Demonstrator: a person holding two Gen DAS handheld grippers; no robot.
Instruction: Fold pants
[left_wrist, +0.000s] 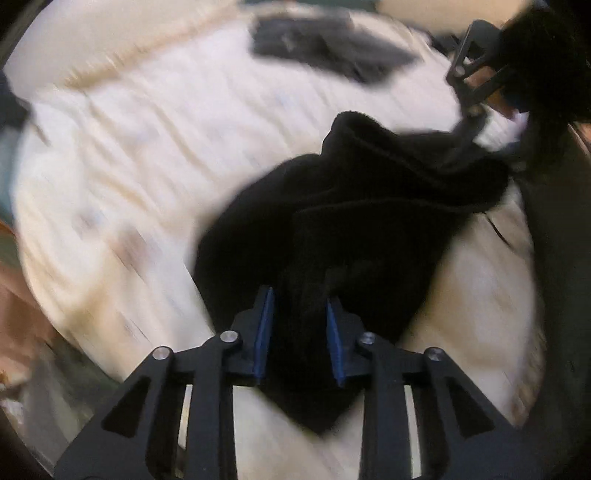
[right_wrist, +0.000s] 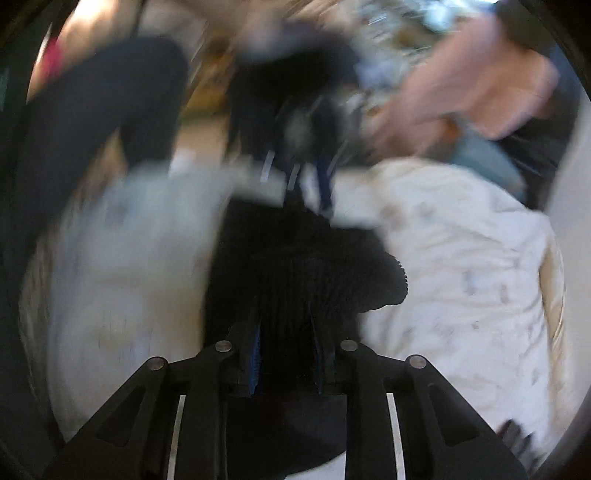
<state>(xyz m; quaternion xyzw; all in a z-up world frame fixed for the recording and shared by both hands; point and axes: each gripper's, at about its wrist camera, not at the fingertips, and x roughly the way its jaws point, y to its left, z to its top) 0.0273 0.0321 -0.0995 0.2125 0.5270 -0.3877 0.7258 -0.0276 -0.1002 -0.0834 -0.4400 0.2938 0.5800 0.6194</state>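
1. Pants (left_wrist: 369, 206), black, lie bunched on a white bed (left_wrist: 147, 155), stretched between the two grippers.
2. Left gripper (left_wrist: 300, 295) is clenched on one end of the pants, blue pads against the cloth.
3. Right gripper (right_wrist: 286, 325) grasps the ribbed end of the pants (right_wrist: 295, 266).
4. Both views are blurred.

Black pants (right_wrist: 295, 266) bunched between the right gripper (right_wrist: 288, 354) fingers (right_wrist: 255, 354) over a white bedsheet (right_wrist: 461, 258).

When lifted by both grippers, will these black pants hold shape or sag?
Likely sag: the black pants lie bunched in soft folds on the white bedding. Ribbed fabric between the right gripper probably grips well, not slippery.
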